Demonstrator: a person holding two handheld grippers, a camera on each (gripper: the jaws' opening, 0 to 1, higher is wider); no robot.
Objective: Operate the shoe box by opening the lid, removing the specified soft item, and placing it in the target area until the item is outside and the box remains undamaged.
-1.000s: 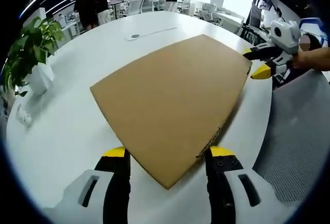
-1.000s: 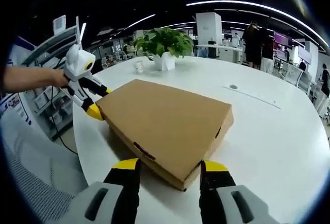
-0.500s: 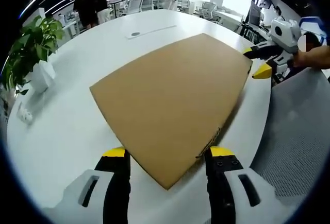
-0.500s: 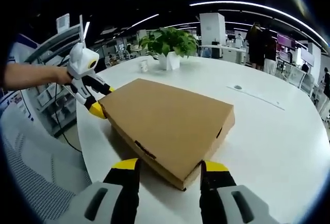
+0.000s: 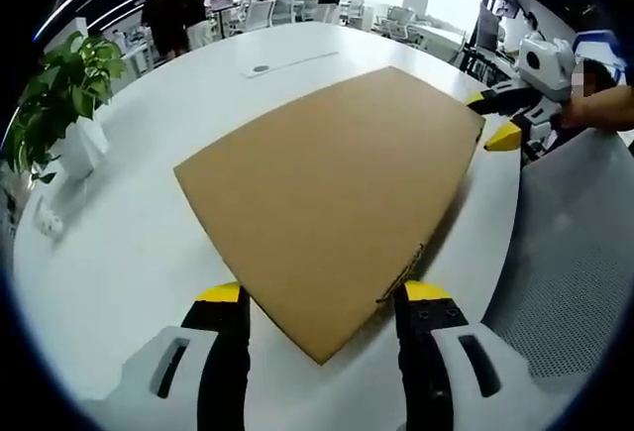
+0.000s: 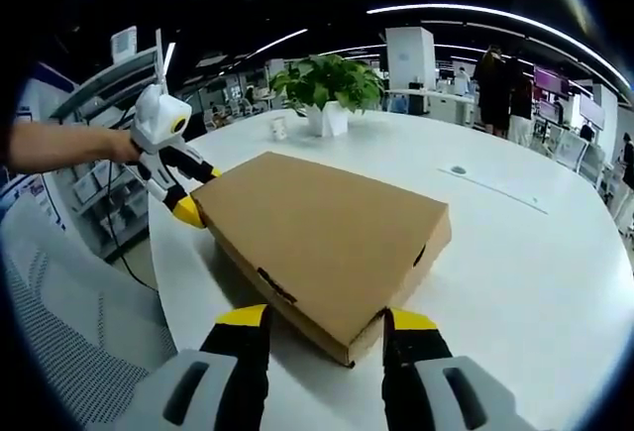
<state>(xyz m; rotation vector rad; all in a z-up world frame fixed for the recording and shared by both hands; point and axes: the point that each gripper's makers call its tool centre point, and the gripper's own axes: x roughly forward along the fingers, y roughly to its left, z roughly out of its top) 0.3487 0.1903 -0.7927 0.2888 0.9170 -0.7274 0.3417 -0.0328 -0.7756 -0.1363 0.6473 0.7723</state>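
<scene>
On a white round table point(image 5: 129, 253) in an open office with ceiling strip lights, a potted plant point(image 6: 322, 89) is standing near the far edge. The closed shoe box point(image 5: 332, 198) is lying flat, its long axis running between the two grippers. The left gripper point(image 5: 322, 297) is straddling one corner with jaws spread, gripping nothing; the right gripper point(image 6: 317, 322) is doing likewise at the opposite corner.

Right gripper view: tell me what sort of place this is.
Probably an open-plan office: a large white table with a potted plant, ceiling strip lights, and desks with people standing in the background.
</scene>
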